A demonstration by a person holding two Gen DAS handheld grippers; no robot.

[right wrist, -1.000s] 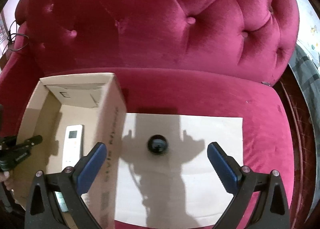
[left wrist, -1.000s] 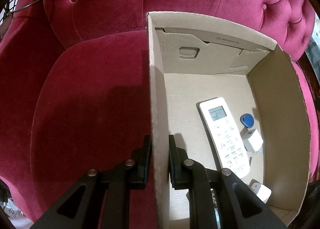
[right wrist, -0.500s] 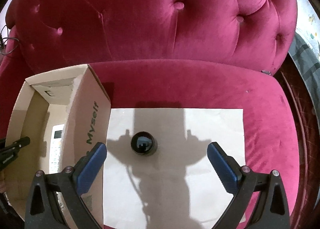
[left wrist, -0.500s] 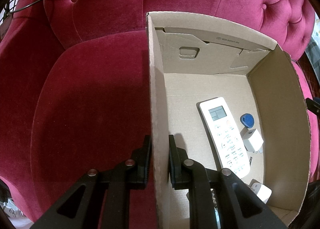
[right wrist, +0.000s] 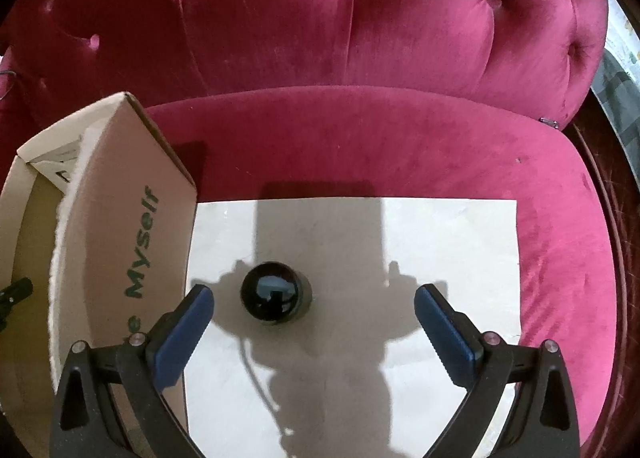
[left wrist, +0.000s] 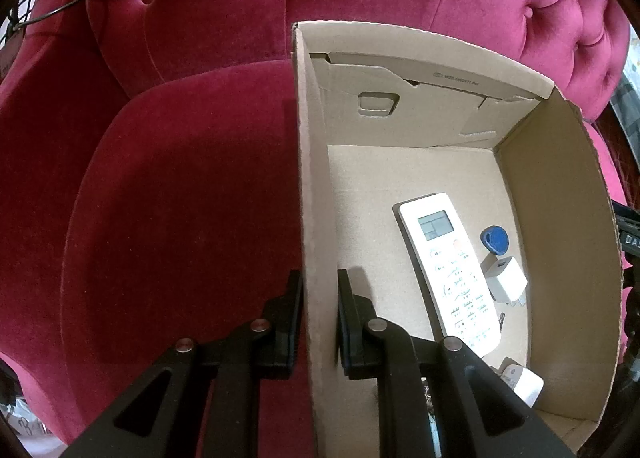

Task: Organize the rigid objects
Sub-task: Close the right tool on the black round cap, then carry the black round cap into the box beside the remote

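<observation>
**Velvet sofa, one object left outside the box**

Crimson velvet covered the sofa (right wrist: 360, 129) that carried everything. On its seat lay a white sheet (right wrist: 440, 258), and on the sheet, near its left edge, sat a glossy black round object (right wrist: 272, 294), seemingly a small dome camera with a thin cord trailing toward the front edge. Just beside it stood the cardboard box (left wrist: 560, 217), touching the sheet's left edge.

The left hand-held gripper (left wrist: 318, 322) was clenched on the box's left wall, one finger outside and one inside, steadying it. Inside the box lay a white remote control (left wrist: 448, 266), a blue tag (left wrist: 494, 238) and a white charger plug (left wrist: 504, 278), with a second white plug (left wrist: 524, 382) at the near corner.

The right hand-held gripper (right wrist: 314, 304) hung released, its blue pads spread wide, with the black object between them but nearer the left pad and untouched.

By my reading, the step in hand was the approach to pick up that last object. The next move would call for centring on it, lowering and closing gently, since a smooth rounded shell may slip, then lifting it over the box wall.
</observation>
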